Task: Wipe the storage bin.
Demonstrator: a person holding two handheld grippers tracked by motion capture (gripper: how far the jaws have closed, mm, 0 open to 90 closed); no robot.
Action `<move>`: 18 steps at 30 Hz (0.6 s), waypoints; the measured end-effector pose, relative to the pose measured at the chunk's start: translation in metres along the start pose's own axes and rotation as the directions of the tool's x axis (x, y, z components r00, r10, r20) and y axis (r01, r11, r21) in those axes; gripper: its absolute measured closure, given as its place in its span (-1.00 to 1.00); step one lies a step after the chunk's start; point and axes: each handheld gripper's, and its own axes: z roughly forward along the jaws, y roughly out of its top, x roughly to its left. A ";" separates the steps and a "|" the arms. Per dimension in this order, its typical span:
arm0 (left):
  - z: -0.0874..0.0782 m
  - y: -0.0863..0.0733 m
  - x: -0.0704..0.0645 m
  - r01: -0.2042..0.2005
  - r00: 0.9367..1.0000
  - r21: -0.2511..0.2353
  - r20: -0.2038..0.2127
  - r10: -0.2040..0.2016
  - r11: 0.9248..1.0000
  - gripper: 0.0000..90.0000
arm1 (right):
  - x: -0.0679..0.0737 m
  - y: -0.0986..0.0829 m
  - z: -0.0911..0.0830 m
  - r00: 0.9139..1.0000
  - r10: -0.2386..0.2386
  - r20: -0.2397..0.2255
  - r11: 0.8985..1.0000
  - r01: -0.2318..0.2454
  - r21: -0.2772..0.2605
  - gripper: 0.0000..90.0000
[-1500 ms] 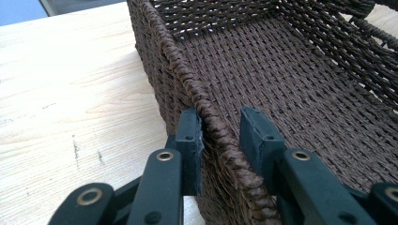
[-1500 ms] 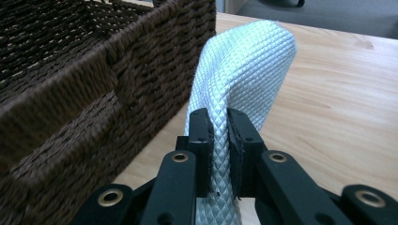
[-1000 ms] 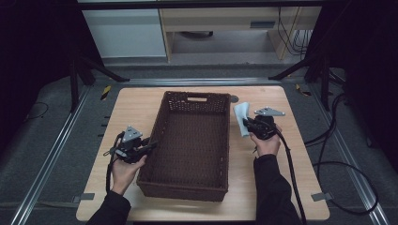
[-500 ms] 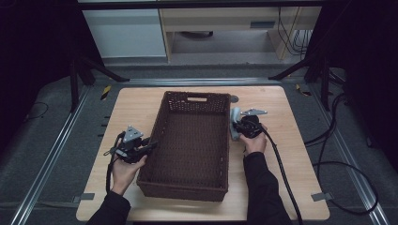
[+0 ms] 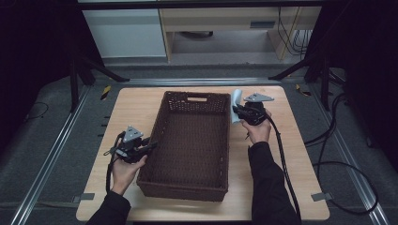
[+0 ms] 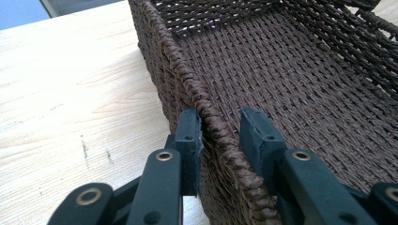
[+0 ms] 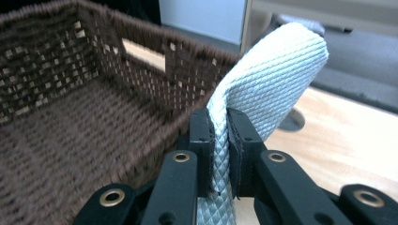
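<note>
A dark brown woven basket (image 5: pixel 157 136) stands in the middle of the wooden table, with nothing inside. My left gripper (image 5: pixel 151 146) is at its left wall. In the left gripper view, that gripper (image 6: pixel 220 126) has its jaws astride the braided rim (image 6: pixel 206 117), one outside and one inside, shut on it. My right gripper (image 5: pixel 237 112) is beside the basket's right wall near the far corner, shut on a pale grey-blue quilted cloth (image 5: pixel 236 104). The right gripper view shows that gripper (image 7: pixel 220 122) pinching the cloth (image 7: pixel 277 75), which arches up above the jaws beside the basket (image 7: pixel 70 93).
Bare wooden table top (image 5: pixel 295 178) lies right of the basket, with a narrower strip on the left. Metal rails (image 5: pixel 61 140) run along the table's sides. A black cable (image 5: pixel 338 168) trails over the floor at right. Pale cabinets (image 5: pixel 126 33) stand behind.
My right gripper has carried the cloth left, from the open table to the basket's right wall, and slightly farther back. The left gripper and the basket have stayed put.
</note>
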 end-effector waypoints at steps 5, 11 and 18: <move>0.002 0.001 0.002 0.000 1.000 -0.002 0.004 0.000 1.000 0.53 | 0.000 -0.017 0.010 1.000 0.001 -0.017 0.998 0.000 0.061 0.83; 0.006 0.005 0.005 -0.005 1.000 0.000 0.010 0.005 1.000 0.52 | -0.003 -0.048 0.030 0.999 0.034 -0.037 0.983 -0.026 0.184 0.82; 0.006 0.006 0.005 -0.007 0.999 0.017 -0.045 0.007 1.000 0.14 | -0.002 -0.033 0.013 0.998 0.021 -0.057 0.995 -0.015 0.101 0.82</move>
